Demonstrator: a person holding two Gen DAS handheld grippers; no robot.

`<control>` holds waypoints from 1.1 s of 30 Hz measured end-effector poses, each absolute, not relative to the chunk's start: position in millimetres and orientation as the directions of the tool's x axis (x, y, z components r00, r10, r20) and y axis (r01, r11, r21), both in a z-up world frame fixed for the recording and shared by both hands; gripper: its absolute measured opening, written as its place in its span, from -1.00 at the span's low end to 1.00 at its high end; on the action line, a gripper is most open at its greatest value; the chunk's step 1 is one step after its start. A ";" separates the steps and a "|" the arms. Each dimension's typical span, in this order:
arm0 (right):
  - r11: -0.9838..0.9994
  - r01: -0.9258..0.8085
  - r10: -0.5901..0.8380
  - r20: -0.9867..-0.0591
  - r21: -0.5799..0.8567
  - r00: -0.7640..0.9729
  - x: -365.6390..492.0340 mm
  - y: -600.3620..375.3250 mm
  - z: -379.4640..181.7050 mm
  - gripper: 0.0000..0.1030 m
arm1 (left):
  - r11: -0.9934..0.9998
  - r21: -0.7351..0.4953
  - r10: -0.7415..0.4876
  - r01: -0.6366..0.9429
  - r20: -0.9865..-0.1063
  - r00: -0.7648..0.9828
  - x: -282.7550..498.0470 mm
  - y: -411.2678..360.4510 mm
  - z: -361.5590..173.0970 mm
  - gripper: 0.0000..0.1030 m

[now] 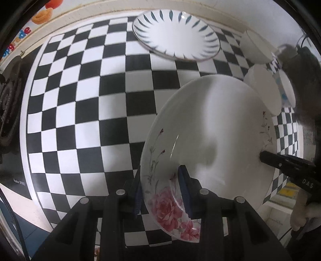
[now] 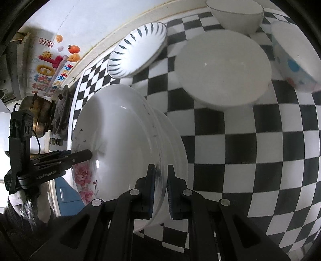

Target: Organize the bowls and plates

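Observation:
A white rose-patterned plate (image 1: 210,130) (image 2: 120,140) is held tilted above the checkered table by both grippers at opposite rims. My left gripper (image 1: 160,190) is shut on its near rim, by the pink roses; it also shows in the right wrist view (image 2: 80,157). My right gripper (image 2: 160,186) is shut on the opposite rim and shows in the left wrist view (image 1: 266,157). A white plate with blue leaf marks (image 1: 176,34) (image 2: 138,50) lies at the table's far edge. A plain white bowl (image 2: 222,70) (image 1: 266,88) sits beyond the held plate.
Another white bowl (image 2: 234,14) (image 1: 256,48) stands farther back. A bowl with blue and red dots (image 2: 295,60) (image 1: 282,90) is to the right of the plain one. The checkered tablecloth (image 1: 90,100) meets a wall with stickers (image 2: 54,60). A stove and pot (image 2: 40,112) stand at left.

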State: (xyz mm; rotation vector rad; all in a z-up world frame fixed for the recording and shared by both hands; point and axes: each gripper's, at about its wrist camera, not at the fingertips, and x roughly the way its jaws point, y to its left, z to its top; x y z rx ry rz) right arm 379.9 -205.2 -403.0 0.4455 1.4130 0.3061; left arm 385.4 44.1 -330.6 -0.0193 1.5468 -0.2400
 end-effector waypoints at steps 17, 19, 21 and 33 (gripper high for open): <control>0.889 0.092 0.444 -0.893 0.449 0.075 375.6 -205.5 -420.6 -0.76 | 0.978 -0.136 -0.123 0.156 -0.988 -0.090 385.9 29.4 -351.0 -0.41; 0.891 0.108 0.436 -0.898 0.440 0.063 377.6 -204.3 -421.0 -0.76 | 0.980 -0.122 -0.106 0.158 -0.989 -0.108 387.2 26.9 -351.7 -0.41; 0.896 0.114 0.425 -0.904 0.428 0.053 379.8 -202.3 -421.2 -0.75 | 0.981 -0.116 -0.097 0.157 -0.988 -0.121 386.0 24.5 -352.4 -0.41; 0.898 0.132 0.421 -0.907 0.420 0.017 382.3 -199.3 -421.8 -0.74 | 0.975 -0.030 -0.002 0.219 -0.992 -0.125 386.0 2.3 -355.5 -0.41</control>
